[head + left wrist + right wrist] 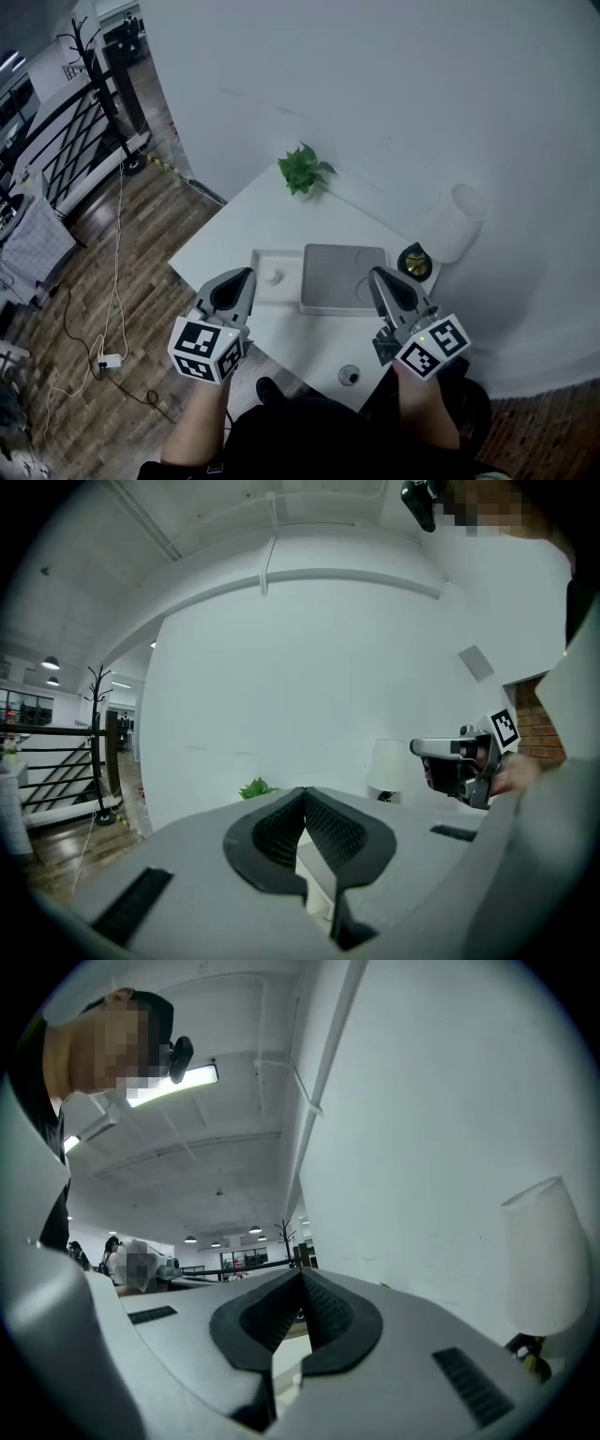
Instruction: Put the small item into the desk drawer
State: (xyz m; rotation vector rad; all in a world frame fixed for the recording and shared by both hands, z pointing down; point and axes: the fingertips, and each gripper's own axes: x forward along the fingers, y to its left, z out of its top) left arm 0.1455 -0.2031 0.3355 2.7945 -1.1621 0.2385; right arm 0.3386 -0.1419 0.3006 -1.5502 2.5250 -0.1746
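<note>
In the head view a white desk (234,239) carries a shallow white tray (262,292) with a small pale round item (275,277) in it, beside a flat grey rectangular pad (343,277). No open drawer shows. My left gripper (246,274) hovers above the desk's front left, its tips over the tray's edge. It is shut and empty, and its jaws meet at the tips in the left gripper view (303,791). My right gripper (377,274) hangs over the pad's right side, also shut on nothing (302,1274). It shows level at the right of the left gripper view (419,748).
A potted green plant (302,171) stands at the desk's far corner. A white lamp (452,223) with a dark round base (415,263) stands by the wall at right. A small dark ring (349,376) lies near the front edge. Cables (111,360) trail over the wooden floor at left.
</note>
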